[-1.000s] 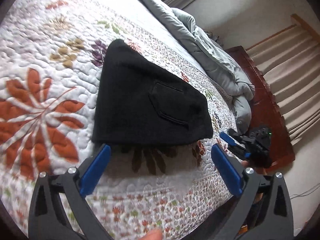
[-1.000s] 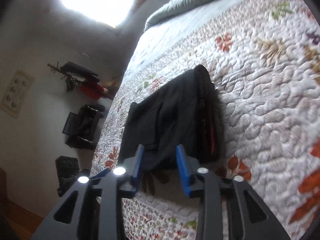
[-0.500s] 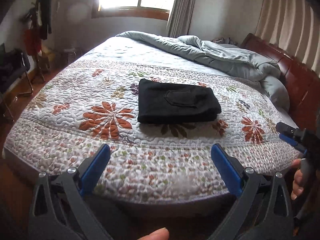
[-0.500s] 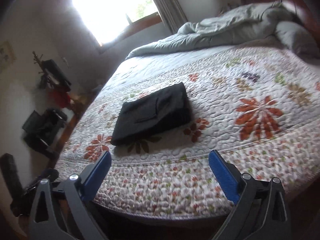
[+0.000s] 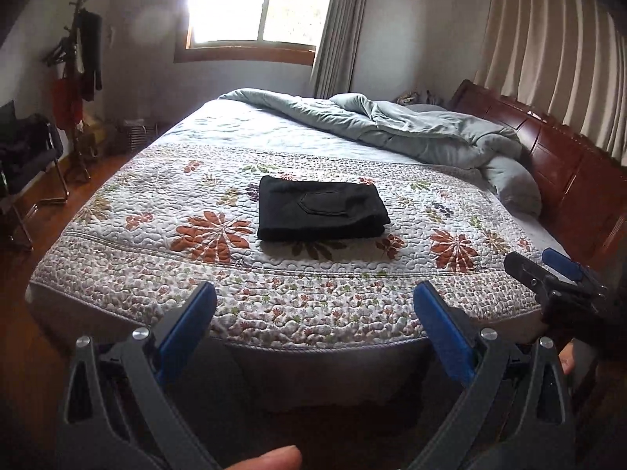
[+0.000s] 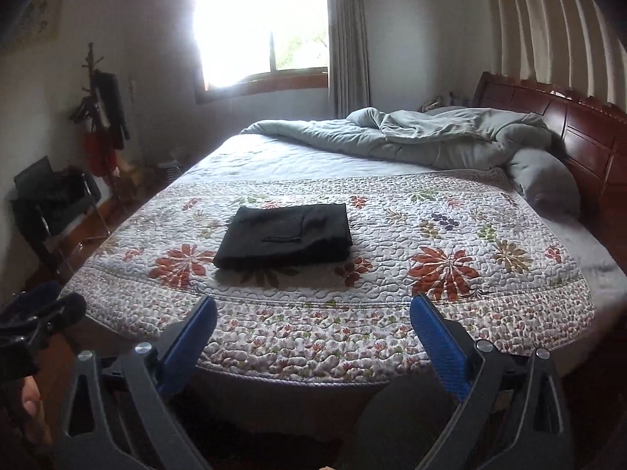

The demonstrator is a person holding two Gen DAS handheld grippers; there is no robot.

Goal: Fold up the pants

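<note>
The black pants (image 5: 321,213) lie folded in a flat rectangle on the flowered quilt (image 5: 196,282), back pocket up; they also show in the right wrist view (image 6: 286,241). My left gripper (image 5: 313,313) is open and empty, held off the foot edge of the bed, well short of the pants. My right gripper (image 6: 313,325) is open and empty too, also off the bed edge. The right gripper shows at the right of the left wrist view (image 5: 556,278); the left gripper shows at the left of the right wrist view (image 6: 39,317).
A rumpled grey duvet (image 5: 411,133) lies at the far right against the dark wooden headboard (image 5: 568,164). A chair (image 5: 27,164) and a coat stand (image 5: 78,78) stand on the wooden floor at left. A bright window (image 5: 250,4) is on the far wall.
Both grippers have pulled back from the folded pants to beyond the bed edge. The right gripper opened from nearly shut to wide. The pants stay in place.
</note>
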